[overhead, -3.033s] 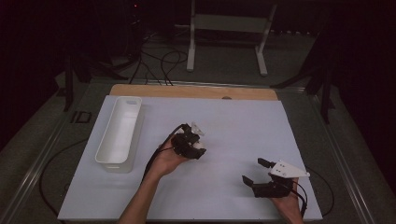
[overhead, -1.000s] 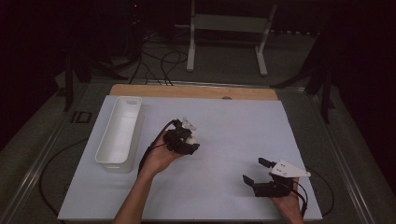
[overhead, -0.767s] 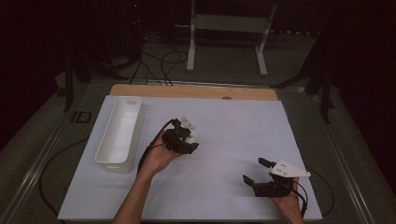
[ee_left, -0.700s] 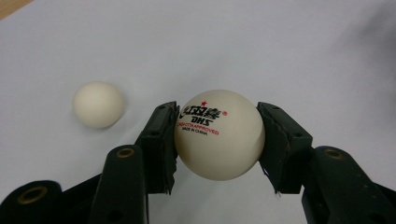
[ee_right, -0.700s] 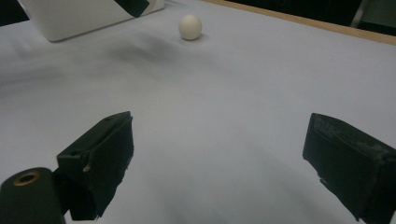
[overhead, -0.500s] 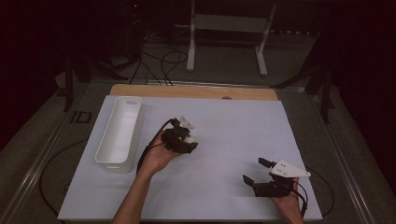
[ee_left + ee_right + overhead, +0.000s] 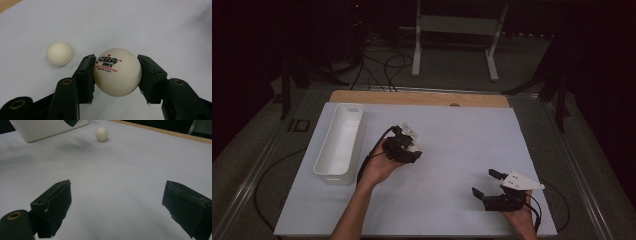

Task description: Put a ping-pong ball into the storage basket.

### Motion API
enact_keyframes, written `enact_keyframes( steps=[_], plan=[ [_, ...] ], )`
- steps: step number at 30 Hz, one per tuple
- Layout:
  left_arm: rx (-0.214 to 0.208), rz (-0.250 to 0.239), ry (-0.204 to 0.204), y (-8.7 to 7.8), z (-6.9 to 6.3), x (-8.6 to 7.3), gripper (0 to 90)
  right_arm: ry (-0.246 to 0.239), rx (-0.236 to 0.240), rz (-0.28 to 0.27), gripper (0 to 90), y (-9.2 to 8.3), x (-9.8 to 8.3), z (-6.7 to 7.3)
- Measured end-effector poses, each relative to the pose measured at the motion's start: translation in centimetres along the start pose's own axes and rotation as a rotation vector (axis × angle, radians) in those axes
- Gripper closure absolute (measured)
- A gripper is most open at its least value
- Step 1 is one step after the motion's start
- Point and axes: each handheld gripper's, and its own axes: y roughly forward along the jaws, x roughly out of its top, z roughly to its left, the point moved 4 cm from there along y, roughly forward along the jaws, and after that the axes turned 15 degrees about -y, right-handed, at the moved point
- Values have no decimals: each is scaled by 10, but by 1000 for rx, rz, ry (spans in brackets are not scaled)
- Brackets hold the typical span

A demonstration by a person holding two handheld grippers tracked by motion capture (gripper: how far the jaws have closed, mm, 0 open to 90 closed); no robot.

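Two table-tennis balls, both off-white. One, the printed ball (image 7: 117, 72), carries a red star and lettering and sits squeezed between the pads of the left gripper (image 7: 117, 75), one pad pressing on each side at about its widest part, the jaws closed onto it and no further. The second, the plain ball (image 7: 60, 53), lies loose on the table sheet (image 7: 462, 145), just beyond and to the left of the gripped one in the left gripper view, apart from the jaws. Seen from the right gripper view, that plain ball (image 7: 101, 134) rests far off near the tray. One white tray (image 7: 340, 141), long and narrow, stands at the left of the sheet, running near to far, with the left gripper (image 7: 404, 148) just to its right at mid-table. One right gripper (image 7: 487, 184) at the near right corner, jaws wide apart with nothing between them, well clear of both balls. Two hands, one on each gripper. One wooden board edge (image 7: 422, 98) along the far side.
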Motion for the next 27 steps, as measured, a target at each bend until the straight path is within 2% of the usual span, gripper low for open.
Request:
enact_keyframes(
  steps=[27],
  plan=[
    [20, -29, -45, -10, 12, 2, 511, 1, -2, -1, 82, 0, 0, 0]
  ],
)
